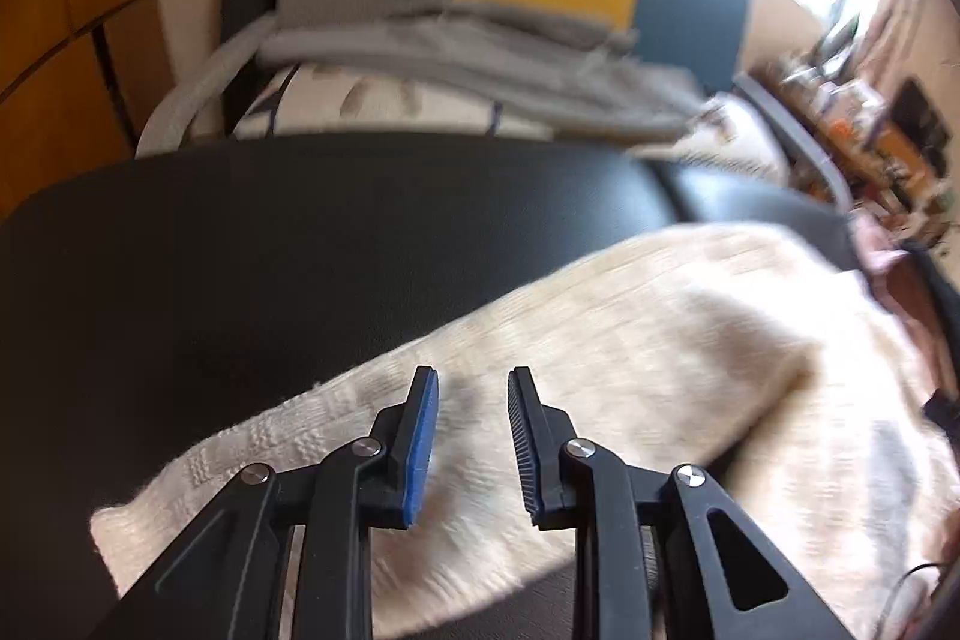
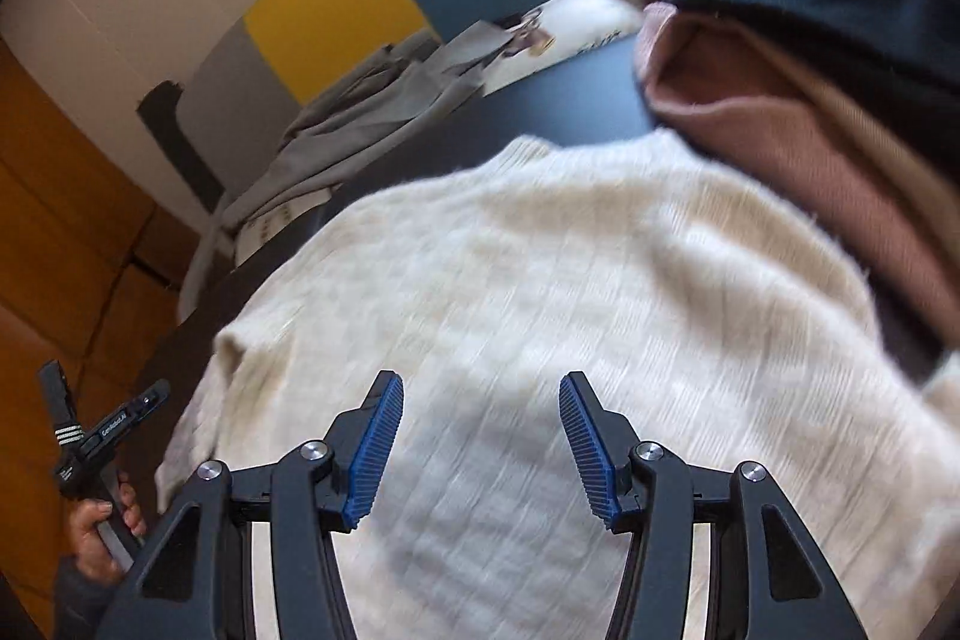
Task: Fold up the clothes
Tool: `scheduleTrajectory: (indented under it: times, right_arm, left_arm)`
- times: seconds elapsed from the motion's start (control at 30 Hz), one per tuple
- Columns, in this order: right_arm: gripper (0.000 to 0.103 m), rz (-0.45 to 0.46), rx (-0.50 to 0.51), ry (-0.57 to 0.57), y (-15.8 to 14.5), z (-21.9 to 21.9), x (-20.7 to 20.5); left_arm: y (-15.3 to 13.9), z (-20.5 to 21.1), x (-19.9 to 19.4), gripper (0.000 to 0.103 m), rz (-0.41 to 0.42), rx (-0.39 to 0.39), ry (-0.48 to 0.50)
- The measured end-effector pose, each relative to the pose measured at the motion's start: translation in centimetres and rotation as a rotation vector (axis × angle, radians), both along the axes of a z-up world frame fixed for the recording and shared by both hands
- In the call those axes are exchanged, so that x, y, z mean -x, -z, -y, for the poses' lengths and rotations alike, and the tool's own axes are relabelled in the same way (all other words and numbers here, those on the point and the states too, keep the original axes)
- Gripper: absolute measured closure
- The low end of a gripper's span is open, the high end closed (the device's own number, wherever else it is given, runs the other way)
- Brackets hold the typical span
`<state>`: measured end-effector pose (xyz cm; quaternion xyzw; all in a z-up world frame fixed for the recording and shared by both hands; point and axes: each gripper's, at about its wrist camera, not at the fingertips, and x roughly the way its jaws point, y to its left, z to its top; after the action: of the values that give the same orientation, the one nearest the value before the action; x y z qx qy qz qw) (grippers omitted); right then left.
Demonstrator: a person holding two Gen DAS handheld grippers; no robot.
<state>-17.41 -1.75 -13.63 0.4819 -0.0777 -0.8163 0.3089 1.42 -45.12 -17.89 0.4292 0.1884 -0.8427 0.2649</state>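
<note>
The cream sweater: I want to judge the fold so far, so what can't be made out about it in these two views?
- Left wrist view: the cream sweater is motion-blurred; its right side runs off the frame, and the left claw covers the near part.
- Right wrist view: the near hem is hidden behind the right claw; the knit is smeared.
- The pink garment overlaps the far right edge.
- Sleeves: positions can't be told in either view.

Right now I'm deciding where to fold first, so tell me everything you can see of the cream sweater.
The cream sweater is a ribbed, fuzzy-looking knit lying spread, slightly rumpled, on the dark table. What looks like a ribbed neck or hem edge faces the far side. A pink folded garment lies against its right edge. Both open grippers hover over it, neither gripping it.
</note>
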Motion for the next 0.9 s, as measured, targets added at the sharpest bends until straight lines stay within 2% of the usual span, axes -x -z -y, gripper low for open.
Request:
scheduleTrajectory:
  times: [0.1,0.2,0.23,0.3,0.37,0.63,0.77,0.87,0.9]
  right_arm:
    - [0.047,-0.025,-0.062,-0.021,0.1,2.2,2.9]
    - [0.047,-0.014,-0.185,-0.055,3.0,6.1,5.0]
    - [0.043,-0.013,-0.227,-0.065,4.0,7.3,5.6]
    - [0.027,-0.083,-0.253,-0.109,4.5,9.4,5.2]
    - [0.02,-0.107,-0.297,-0.149,4.9,11.6,4.9]
    - [0.018,-0.13,-0.3,-0.251,5.5,17.8,5.2]
    - [0.015,-0.141,-0.319,-0.292,5.8,20.9,5.3]
    - [0.015,-0.125,-0.302,-0.313,5.1,21.5,4.6]
    - [0.016,-0.112,-0.282,-0.319,4.7,21.3,4.3]
  left_arm:
    - [1.6,0.1,-0.5,0.078,0.046,0.045,0.01]
    - [2.8,0.2,-1.2,0.077,0.094,0.096,0.012]
    - [2.9,0.4,-1.7,0.077,0.105,0.111,0.005]
    - [3.1,1.2,-2.8,0.076,0.115,0.121,-0.015]
    - [3.1,2.2,-3.8,0.076,0.123,0.121,-0.045]
    - [2.9,6.0,-8.6,0.076,0.148,0.114,-0.139]
    - [2.6,6.6,-9.6,0.075,0.178,0.113,-0.166]
    - [1.8,7.0,-10.0,0.079,0.208,0.094,-0.204]
    - [0.7,6.5,-10.6,0.079,0.166,0.095,-0.214]
